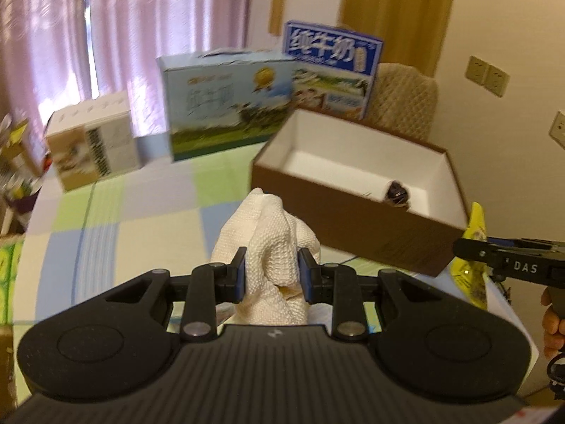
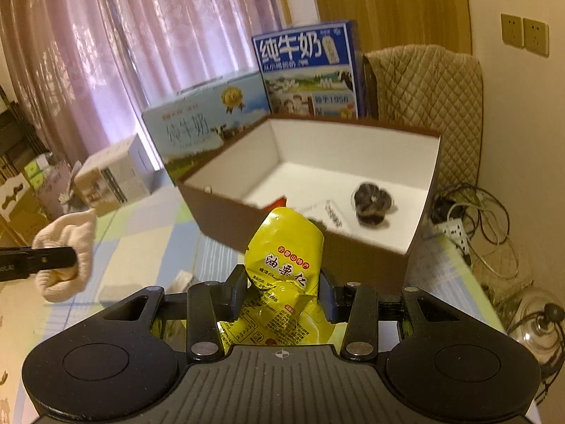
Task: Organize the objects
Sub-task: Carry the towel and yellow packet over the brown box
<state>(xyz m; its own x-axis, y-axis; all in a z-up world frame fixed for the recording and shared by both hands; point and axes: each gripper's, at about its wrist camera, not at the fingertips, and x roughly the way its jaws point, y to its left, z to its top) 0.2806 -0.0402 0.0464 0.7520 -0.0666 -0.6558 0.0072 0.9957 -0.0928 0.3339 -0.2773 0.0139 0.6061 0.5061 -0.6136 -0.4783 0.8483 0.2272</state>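
My left gripper (image 1: 272, 277) is shut on a bunched white cloth (image 1: 272, 243), held above the checked tablecloth (image 1: 141, 219) in front of the open brown box (image 1: 370, 226). My right gripper (image 2: 282, 293) is shut on a crinkled yellow snack packet (image 2: 286, 247), raised just before the same brown box (image 2: 226, 212). Inside the box lie a dark round wrapped item (image 2: 370, 201), a white packet (image 2: 332, 215) and something red, mostly hidden. The right gripper (image 1: 469, 247) with the yellow packet (image 1: 476, 226) shows at the right edge of the left wrist view. The white cloth (image 2: 67, 247) shows at the left of the right wrist view.
Two milk cartons (image 1: 226, 102) (image 1: 332, 70) and a small white box (image 1: 95, 141) stand behind the brown box. A quilted chair back (image 2: 438, 106) is at the right. Cables and a power strip (image 2: 459, 226) lie on the floor. A hand (image 1: 554, 321) holds the right gripper.
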